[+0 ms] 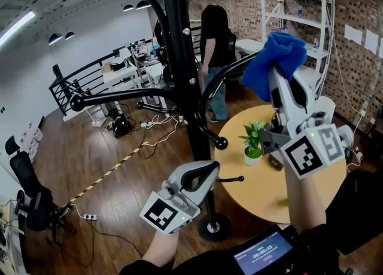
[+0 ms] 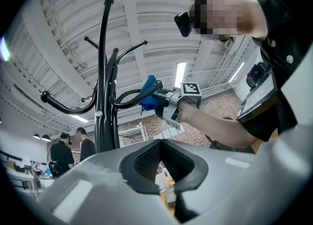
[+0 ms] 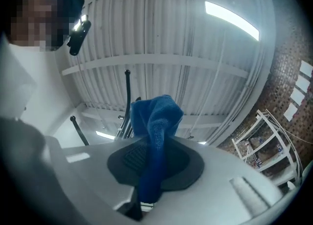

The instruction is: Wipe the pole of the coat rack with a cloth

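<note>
The only writing in view is on the small screen [image 1: 263, 257] at 6 o'clock in the head view. It shows a row of white digits, possibly a timer, too small to read with confidence. The marker cube on the left gripper [image 1: 163, 214] and the marker cube on the right gripper [image 1: 309, 151] carry black-and-white square patterns, no letters.

The coat rack pole [image 1: 181, 58] [image 2: 100, 121] stands upright. Its long axis runs from 12 o'clock down to its round base at about 6 o'clock in the head view. Black curved arms with ball ends branch off toward 9 and 3 o'clock.

The right gripper [image 1: 276, 78] [image 3: 155, 163] [image 2: 161, 102] points up toward 12 o'clock. Its jaws are clamped on the blue cloth [image 1: 276, 57] [image 3: 154, 121] [image 2: 148, 95]. The cloth bunches above the pads, and a narrow tail runs down between them, so its long axis follows the gripper's. It sits at 3 o'clock of the pole and apart from it, close to one curved arm.

The left gripper [image 1: 200, 176] [image 2: 164, 163] is low, at about 5 o'clock of the pole's midpoint. It is tilted up toward 1 o'clock. Its jaws are drawn together with nothing between them, and in its own view the pole stands well off at 11 o'clock.

A round yellow table [image 1: 299, 196] lies at 4 o'clock, with a small potted plant [image 1: 254, 142] in a white pot on it.
</note>
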Available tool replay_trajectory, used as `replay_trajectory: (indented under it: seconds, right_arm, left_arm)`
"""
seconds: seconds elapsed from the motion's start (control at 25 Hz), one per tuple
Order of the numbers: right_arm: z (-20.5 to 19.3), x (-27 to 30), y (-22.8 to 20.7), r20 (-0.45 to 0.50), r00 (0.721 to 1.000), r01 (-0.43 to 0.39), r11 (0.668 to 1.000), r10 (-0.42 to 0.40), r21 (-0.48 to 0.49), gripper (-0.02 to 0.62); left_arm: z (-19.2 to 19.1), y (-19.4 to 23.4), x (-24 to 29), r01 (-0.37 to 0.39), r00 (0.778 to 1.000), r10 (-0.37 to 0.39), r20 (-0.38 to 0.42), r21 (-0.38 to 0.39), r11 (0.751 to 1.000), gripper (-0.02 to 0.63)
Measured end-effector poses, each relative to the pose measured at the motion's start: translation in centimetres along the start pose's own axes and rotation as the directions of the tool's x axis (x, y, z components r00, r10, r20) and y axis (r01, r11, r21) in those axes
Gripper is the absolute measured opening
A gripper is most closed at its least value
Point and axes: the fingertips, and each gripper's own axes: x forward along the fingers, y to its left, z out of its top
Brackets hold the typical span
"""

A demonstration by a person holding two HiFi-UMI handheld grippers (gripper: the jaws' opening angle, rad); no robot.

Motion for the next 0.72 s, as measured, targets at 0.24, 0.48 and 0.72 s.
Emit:
replay_trajectory:
  seconds: [0.24,0.48,0.72]
  right_arm:
    - [3.6,-1.3,-4.1,0.093,0.992,0.084,0.996,-0.083,-0.008,0.05]
    - [5.5,-1.1,-8.6,0.07,0.983,0.172,0.985,-0.172,0.017,0.05]
    - [5.6,2.5,-6.2,-0.045,0.998,0.032,0.969,-0.045,-0.246,0.051]
  left_arm:
    - [-0.1,0.7,-0.9,-0.045,0.999,0.046,-0.026,0.014,0.999,0.003]
    - [0.5,0.3,-0.3,-0.04,0.999,0.04,-0.009,0.024,0.999,0.003]
    - [0.9,-0.7,0.4,-0.029,1.0,0.029,0.005,0.023,0.999,0.003]
